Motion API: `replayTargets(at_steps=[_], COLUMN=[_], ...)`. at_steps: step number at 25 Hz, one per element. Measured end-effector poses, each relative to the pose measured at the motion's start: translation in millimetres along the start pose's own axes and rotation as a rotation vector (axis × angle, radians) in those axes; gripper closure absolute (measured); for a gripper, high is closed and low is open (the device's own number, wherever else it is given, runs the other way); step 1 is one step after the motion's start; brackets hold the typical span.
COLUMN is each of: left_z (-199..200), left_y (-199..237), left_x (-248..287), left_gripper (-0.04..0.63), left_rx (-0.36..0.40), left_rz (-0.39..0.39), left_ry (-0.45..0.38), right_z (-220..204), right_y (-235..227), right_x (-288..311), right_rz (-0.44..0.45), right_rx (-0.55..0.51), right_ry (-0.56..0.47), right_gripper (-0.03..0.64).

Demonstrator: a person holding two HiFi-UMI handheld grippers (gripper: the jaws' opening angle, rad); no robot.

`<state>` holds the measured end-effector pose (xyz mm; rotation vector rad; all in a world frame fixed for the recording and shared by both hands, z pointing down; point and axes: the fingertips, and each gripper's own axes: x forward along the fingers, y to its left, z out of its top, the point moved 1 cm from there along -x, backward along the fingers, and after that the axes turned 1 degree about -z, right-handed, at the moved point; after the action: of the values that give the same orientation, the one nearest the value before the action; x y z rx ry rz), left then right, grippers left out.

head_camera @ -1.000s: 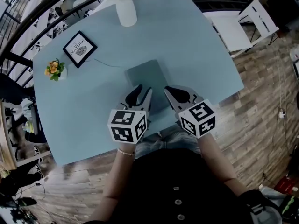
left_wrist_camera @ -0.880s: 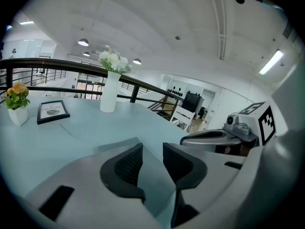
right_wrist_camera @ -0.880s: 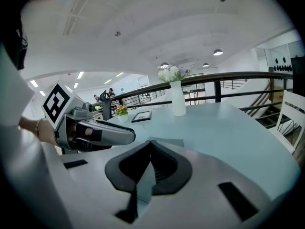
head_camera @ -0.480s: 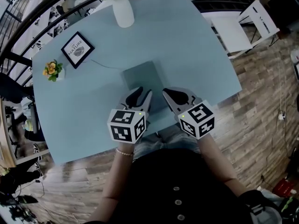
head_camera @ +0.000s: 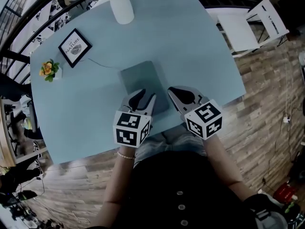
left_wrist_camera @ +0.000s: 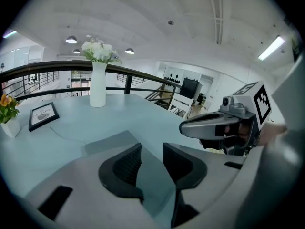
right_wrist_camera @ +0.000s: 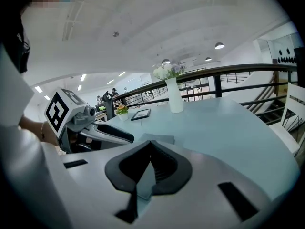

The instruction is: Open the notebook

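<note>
Grey-green notebook [head_camera: 142,79] lies shut and flat on the pale blue table [head_camera: 200,46], near the person's edge, cover down, nothing on top of it. Both grippers sit at its near end. The left gripper [head_camera: 147,93] hangs over the near-left part, jaws roughly halfway apart w/ nothing gripped; its own view shows only the cover between the pads. The right gripper [head_camera: 170,90] points at the near-right edge, jaw tips pressed together, nothing caught in them. Whether either tip touches the book can't be told from these views. Farther back stand a white vase [head_camera: 121,8] w/ flowers, a small framed print [head_camera: 75,47] and a tiny flower pot [head_camera: 47,69], all well apart from the work. Judged step: approach only, opening not yet begun. Next move prob. calls for working one thin tip under the free edge of the cover, lifting and swinging it over, while the other gripper pins the pages and back cover down. Which side is the spine isn't visible, so that needs checking first. Risk: the whole book sliding or lifting instead of the cover alone.
</note>
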<state>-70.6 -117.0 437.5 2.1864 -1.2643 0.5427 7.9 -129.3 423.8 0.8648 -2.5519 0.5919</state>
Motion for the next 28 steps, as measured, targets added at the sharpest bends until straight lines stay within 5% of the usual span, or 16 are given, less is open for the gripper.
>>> replayTargets(at_steps=[15, 28], left_z=[-47.8, -80.5], left_y=[-35.8, -60.6], left_x=[35.2, 59.9], left_gripper=[0.410, 0.407], left_rx=[0.216, 0.289], left_rz=[-0.058, -0.099], left_ry=[0.197, 0.317], right_z=[-47.1, -90.3], right_y=[-28.5, -45.7], right_x=[-19.9, -43.5], right_rz=[-0.071, -0.153], right_rx=[0.118, 0.244], right_ry=[0.037, 0.029], right_gripper=[0.611, 0.611])
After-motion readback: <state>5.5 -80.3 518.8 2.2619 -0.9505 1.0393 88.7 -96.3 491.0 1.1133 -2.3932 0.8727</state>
